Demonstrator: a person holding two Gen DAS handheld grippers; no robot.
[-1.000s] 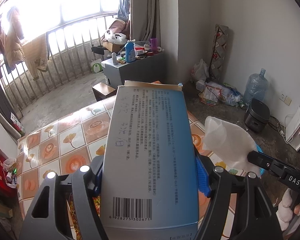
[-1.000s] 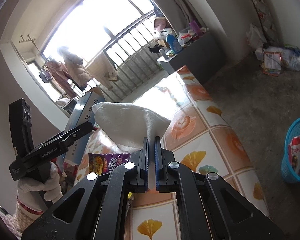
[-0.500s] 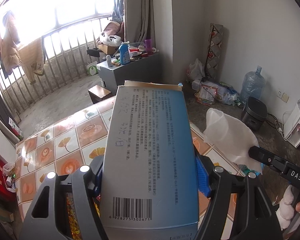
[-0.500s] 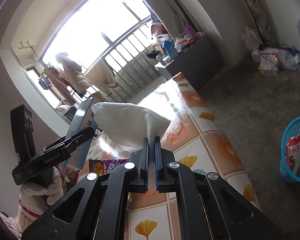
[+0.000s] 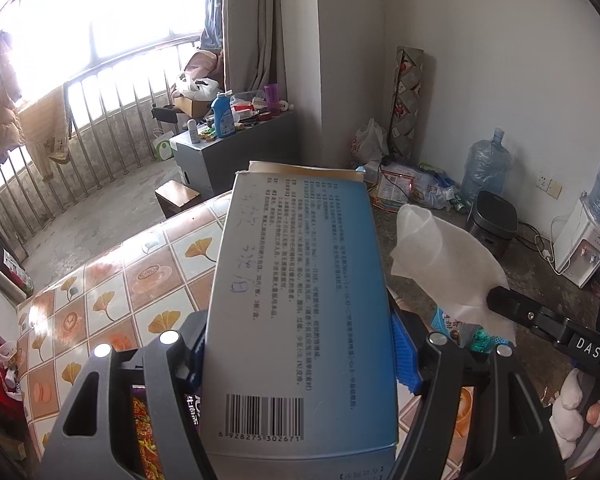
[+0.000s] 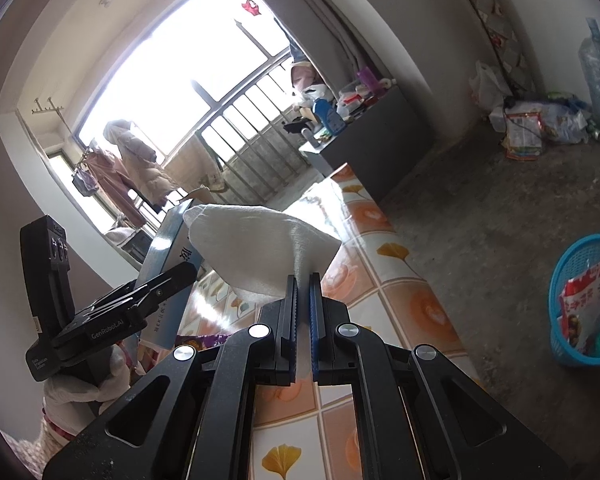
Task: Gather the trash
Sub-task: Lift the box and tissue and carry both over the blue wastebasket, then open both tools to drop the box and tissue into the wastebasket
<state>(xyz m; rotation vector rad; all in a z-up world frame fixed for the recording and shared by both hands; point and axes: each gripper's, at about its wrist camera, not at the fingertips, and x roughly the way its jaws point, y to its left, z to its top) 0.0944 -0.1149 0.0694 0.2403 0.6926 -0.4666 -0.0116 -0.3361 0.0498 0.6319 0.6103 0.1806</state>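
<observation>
1. Tall blue-and-grey cardboard box with barcode (image 5: 300,312) clamped across its width in left gripper (image 5: 300,356), jaws wide, held above the tiled-pattern table (image 5: 112,292). Risk, my guess: it's long and gripped near the bottom, so it could tip or twist out on the carry.
2. Round blue plastic basket (image 6: 584,300) on the floor right of the table, wrappers already inside; a throw from here could miss.
3. White crumpled tissue (image 6: 260,256) pinched in right gripper (image 6: 303,320), jaws nearly closed; thin hold, may slip.
4. Versus a second ago: both views have swung rightwards, more basket showing; grips unchanged.
</observation>
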